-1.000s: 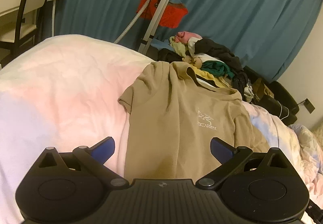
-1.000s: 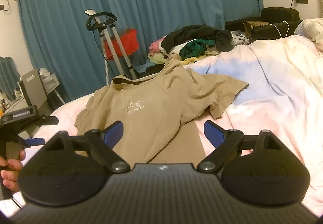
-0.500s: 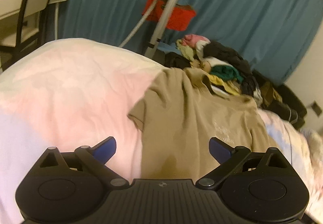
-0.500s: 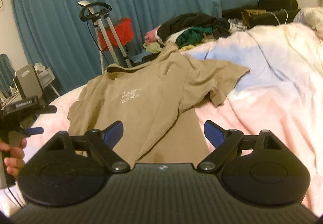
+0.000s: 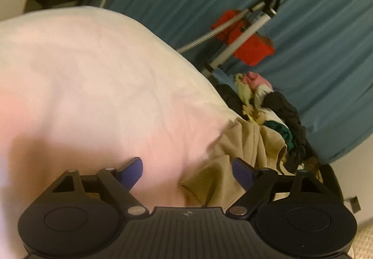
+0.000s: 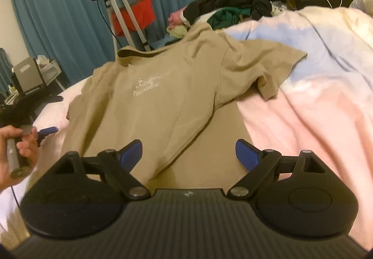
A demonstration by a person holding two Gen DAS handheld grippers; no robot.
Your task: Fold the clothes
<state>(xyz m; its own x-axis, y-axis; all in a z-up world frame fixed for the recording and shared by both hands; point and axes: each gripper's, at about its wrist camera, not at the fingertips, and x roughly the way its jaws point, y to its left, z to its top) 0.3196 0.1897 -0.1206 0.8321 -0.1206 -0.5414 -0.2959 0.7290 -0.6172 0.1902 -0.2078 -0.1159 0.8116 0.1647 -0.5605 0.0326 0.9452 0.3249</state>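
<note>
Room: teal curtain [image 6: 58, 14] behind a bed [image 6: 314, 107] with a pale pink and blue cover.
Shirt: tan T-shirt [image 6: 163, 95] spread front-up on the bed, long axis running away from the right gripper, collar at the far end by the clothes pile [image 6: 223, 7].
Right gripper [image 6: 188, 154]: released, jaws wide, empty, over the shirt's near hem.
Left gripper [image 5: 186, 171]: released, empty, beside the shirt's sleeve edge; the shirt [image 5: 244, 154] lies to its right.
Hand [image 6: 16, 154]: grips the left gripper's handle.

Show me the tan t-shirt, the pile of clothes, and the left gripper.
tan t-shirt [image 6: 163, 105]: right wrist view, chest below the logo.
pile of clothes [image 6: 223, 2]: right wrist view, dark garment on top.
left gripper [image 5: 187, 171]: left wrist view, between the fingertips.
</note>
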